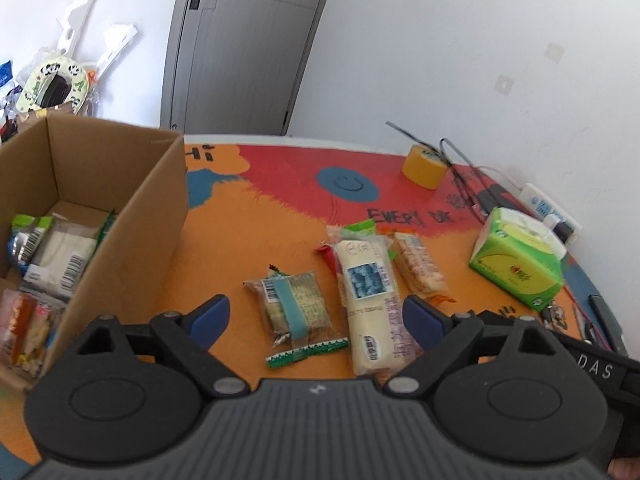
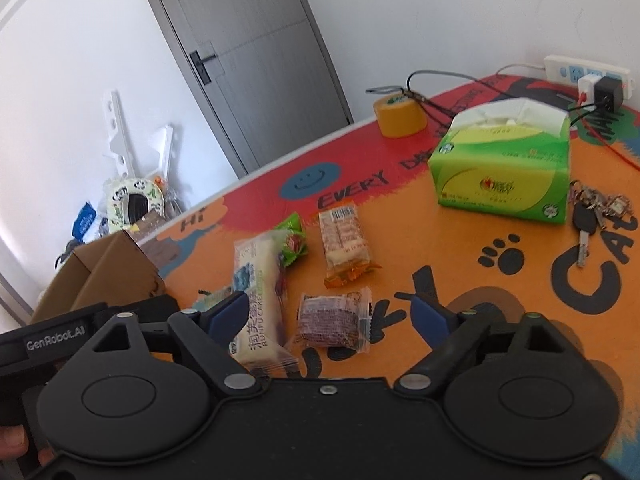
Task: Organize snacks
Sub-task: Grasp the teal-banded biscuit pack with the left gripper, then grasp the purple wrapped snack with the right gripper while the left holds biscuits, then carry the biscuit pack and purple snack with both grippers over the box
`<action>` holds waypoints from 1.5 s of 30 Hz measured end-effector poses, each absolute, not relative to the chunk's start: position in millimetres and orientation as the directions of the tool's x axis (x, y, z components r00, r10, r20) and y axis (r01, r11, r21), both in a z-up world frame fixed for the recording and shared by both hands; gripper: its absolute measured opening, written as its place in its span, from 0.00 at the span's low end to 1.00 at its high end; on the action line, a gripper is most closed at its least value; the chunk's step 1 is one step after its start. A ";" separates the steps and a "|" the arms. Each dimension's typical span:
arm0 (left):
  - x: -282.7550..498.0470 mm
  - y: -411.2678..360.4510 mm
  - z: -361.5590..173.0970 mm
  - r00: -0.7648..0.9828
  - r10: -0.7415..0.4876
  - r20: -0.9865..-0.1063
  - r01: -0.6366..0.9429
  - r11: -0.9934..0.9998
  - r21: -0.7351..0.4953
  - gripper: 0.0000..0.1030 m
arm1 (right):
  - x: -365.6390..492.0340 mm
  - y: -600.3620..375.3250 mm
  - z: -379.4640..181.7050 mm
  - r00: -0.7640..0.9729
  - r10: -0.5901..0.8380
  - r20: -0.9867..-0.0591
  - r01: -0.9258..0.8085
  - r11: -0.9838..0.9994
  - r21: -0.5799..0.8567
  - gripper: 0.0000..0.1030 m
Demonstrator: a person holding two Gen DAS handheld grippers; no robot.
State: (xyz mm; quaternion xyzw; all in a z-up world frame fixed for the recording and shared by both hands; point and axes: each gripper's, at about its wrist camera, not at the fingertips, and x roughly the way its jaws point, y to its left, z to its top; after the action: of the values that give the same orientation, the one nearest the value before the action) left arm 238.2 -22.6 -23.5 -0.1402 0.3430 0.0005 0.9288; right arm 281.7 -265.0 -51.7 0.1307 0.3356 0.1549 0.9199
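Left wrist view puts your left gripper, jaws spread, above the green-banded snack at lower centre, while your right gripper, also spread and empty, frames the dark cake; next, I judge, lower, pinch, and carry to the box at left.

Bare mat lies between the snack packets and the tissue box; the cardboard box wall (tall, left) blocks that side.

Lying flat on the desk: long cream cake pack, brown pastry pack, orange-ended wafer pack, teal-banded cracker pack. Others sitting inside the cardboard box.
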 end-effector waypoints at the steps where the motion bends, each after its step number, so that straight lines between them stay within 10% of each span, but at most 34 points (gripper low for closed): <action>1: 242.4 -21.8 -26.6 0.757 -0.090 -0.647 -0.107 0.960 -0.260 0.88 | 284.3 -263.0 -54.2 0.722 0.370 -0.584 -0.198 0.920 0.339 0.82; 23: 284.5 -27.3 -69.0 0.704 0.017 -0.710 -0.186 0.969 -0.162 0.75 | 314.3 -224.8 -84.5 0.682 0.299 -0.667 -0.233 0.954 0.189 0.59; 30: 281.6 -28.6 -69.4 0.709 0.054 -0.703 -0.188 0.976 -0.114 0.47 | 310.8 -232.4 -84.1 0.686 0.298 -0.663 -0.226 0.954 0.196 0.48; 45: 254.2 -29.6 -60.0 0.736 0.011 -0.677 -0.147 0.979 -0.143 0.46 | 294.4 -241.9 -80.4 0.695 0.311 -0.649 -0.215 0.950 0.226 0.38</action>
State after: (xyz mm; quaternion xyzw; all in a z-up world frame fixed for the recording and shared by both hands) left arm 254.2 -29.6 -60.0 -0.0938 0.3610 0.0426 0.9268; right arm 294.4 -241.9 -80.4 0.0663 0.3636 0.1432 0.9181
